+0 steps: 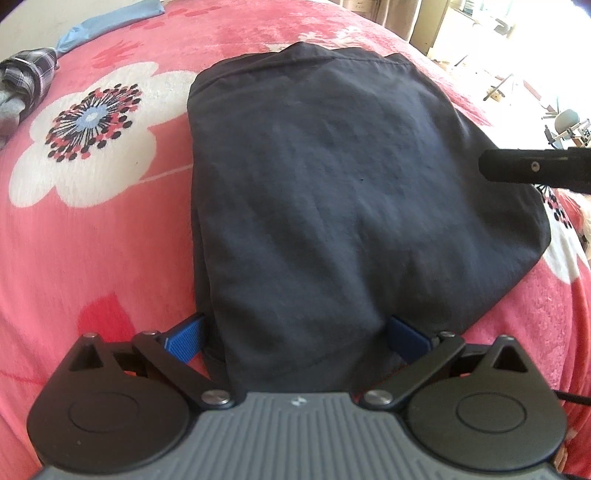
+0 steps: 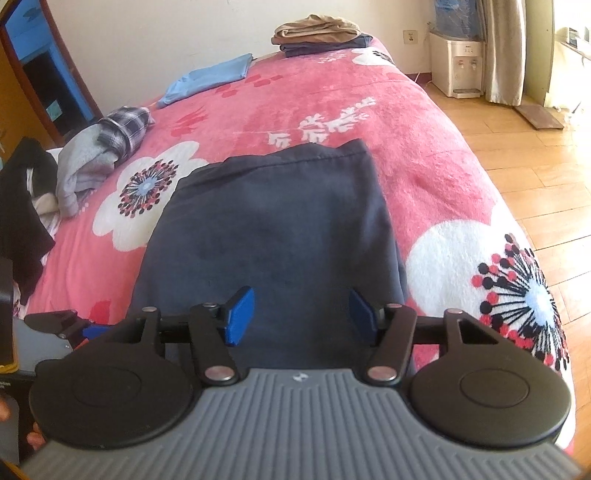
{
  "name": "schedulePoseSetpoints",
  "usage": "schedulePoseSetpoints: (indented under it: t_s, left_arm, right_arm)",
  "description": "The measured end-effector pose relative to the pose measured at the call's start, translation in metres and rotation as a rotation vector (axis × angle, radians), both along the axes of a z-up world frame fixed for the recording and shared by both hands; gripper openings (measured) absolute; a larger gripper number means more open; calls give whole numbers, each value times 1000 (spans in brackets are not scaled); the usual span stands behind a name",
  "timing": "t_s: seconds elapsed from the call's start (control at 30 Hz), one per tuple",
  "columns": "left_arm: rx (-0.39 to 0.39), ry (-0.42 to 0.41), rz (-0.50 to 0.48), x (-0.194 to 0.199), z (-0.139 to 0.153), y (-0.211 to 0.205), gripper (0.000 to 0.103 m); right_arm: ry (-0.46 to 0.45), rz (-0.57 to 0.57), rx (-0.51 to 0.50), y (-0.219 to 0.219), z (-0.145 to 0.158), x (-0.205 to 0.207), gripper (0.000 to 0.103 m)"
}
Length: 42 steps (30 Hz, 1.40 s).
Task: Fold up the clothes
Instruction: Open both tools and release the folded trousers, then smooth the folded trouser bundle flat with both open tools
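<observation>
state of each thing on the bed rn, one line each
dark garment: folded flat
left gripper: open, astride the garment's near edge
right gripper: open, over the garment
blue cloth: lying loose
plaid and grey clothes: crumpled heap
stack: folded

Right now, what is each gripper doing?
Left gripper: open wide around the dark garment, not pinching.
Right gripper: open, holding nothing.

Sunlit wooden floor [image 2: 517, 122] (water dispenser [image 2: 458, 68] by white wall [image 2: 166, 33])

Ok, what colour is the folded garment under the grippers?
Dark navy, plain: the folded garment shows best in the right wrist view.
</observation>
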State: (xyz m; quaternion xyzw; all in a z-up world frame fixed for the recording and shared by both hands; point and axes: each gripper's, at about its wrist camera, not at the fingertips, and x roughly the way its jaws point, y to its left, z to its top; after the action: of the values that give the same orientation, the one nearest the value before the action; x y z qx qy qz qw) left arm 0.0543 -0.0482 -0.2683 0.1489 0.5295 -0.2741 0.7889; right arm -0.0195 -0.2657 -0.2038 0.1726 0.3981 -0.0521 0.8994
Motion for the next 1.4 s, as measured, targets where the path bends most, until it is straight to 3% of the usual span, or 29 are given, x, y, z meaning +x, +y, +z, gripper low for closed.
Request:
schedulePoseSetpoints:
  t_s: [0.23, 0.63, 0.73, 1.17, 1.3, 1.4]
  left_arm:
    - [6, 5, 5, 0, 0, 0, 103]
    - [-1, 16, 6, 2, 0, 0, 103]
    - [0, 20, 6, 2, 0, 0, 103]
    - [13, 25, 11, 4, 3, -1, 103]
    - [13, -8, -2, -1, 11, -2, 102]
    - [6, -78, -13, -9, 23, -2, 101]
  right_arm:
    - [25, -26, -4, 0, 0, 2, 80]
    - [47, -102, -42, 0, -1, 5, 86]
    - [46, -119, -57, 1, -1, 5, 93]
    - [-63, -152, -168, 12, 13, 2, 102]
    - [-90, -144, -193, 13, 15, 0, 102]
    - [-104, -140, -200, 15, 17, 0, 102]
